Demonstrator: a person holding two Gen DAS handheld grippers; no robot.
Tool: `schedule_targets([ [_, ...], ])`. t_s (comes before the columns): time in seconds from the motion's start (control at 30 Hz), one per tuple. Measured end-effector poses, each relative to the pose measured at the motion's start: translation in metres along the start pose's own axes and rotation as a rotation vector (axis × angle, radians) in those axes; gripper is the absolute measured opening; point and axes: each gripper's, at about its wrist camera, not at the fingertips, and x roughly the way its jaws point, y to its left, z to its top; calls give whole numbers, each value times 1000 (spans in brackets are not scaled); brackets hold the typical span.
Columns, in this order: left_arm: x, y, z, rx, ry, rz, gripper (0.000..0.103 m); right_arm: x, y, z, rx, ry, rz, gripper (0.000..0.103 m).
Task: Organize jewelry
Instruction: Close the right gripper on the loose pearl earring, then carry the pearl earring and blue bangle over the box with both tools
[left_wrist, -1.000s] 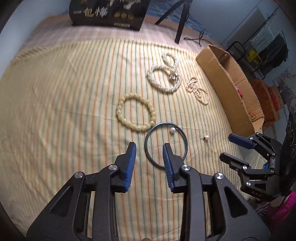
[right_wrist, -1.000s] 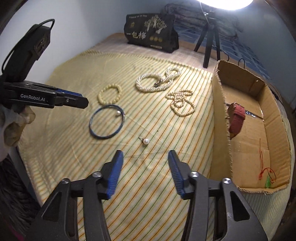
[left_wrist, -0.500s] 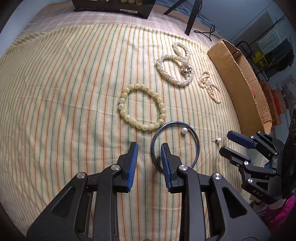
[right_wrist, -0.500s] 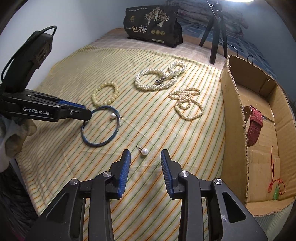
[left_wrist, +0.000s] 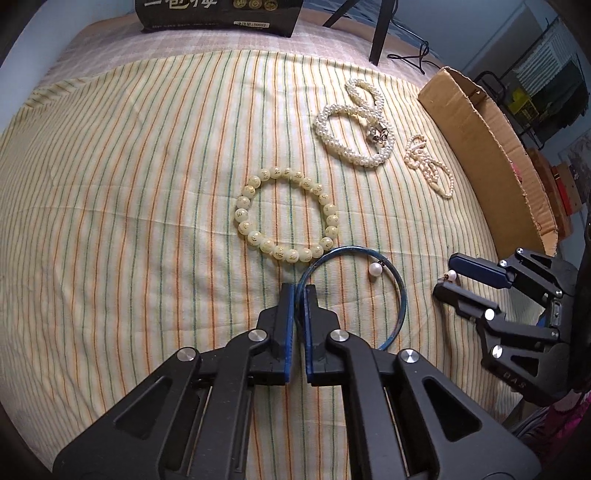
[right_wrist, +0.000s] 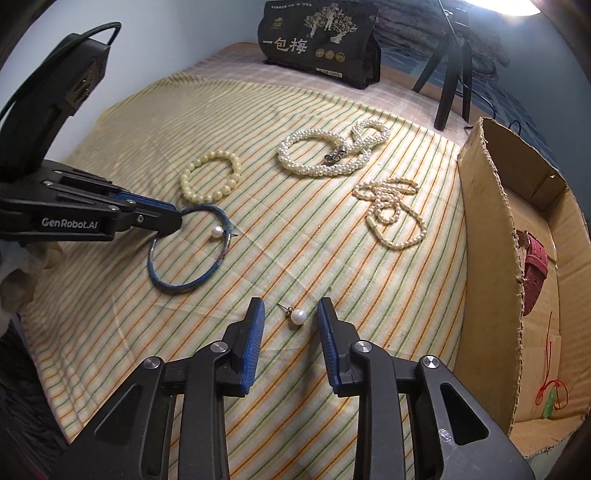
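Observation:
On the striped cloth lies a thin blue bangle (left_wrist: 400, 291) (right_wrist: 184, 286) with a pearl earring (left_wrist: 374, 271) (right_wrist: 217, 231) inside its ring. My left gripper (left_wrist: 298, 290) (right_wrist: 177, 220) is shut on the bangle's near left rim. A second pearl earring (right_wrist: 297, 316) (left_wrist: 451, 275) lies between the fingers of my right gripper (right_wrist: 290, 314) (left_wrist: 445, 273). Its jaws are closing, with a gap on each side of the pearl. A cream bead bracelet (left_wrist: 286, 214) (right_wrist: 210, 179) touches the bangle's far side.
A thick pearl rope (left_wrist: 354, 125) (right_wrist: 328, 155) and a thin pearl strand (left_wrist: 430, 170) (right_wrist: 391, 210) lie farther back. An open cardboard box (right_wrist: 491, 258) (left_wrist: 480, 147) at the right holds a red strap (right_wrist: 535, 273) and a red cord. A black bag (right_wrist: 321, 44) and tripod (right_wrist: 452, 74) stand behind.
My left gripper's jaws have shut on the blue bangle's rim. My right gripper has come down over the loose pearl earring, and its jaws have narrowed around it.

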Motion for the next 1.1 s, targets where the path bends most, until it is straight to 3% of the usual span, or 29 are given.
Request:
schedule_targets([
  [0.07, -2, -1, -1, 0, -7, 3, 2, -1, -1, -1, 8, 1, 1, 12],
  [0.13, -5, -1, -1, 1, -15, 0, 1, -1, -2, -1, 18, 3, 1, 9],
  [1.1, -77, -42, 1, 38, -186, -94, 1, -67, -11, 5, 76, -171, -11, 9],
])
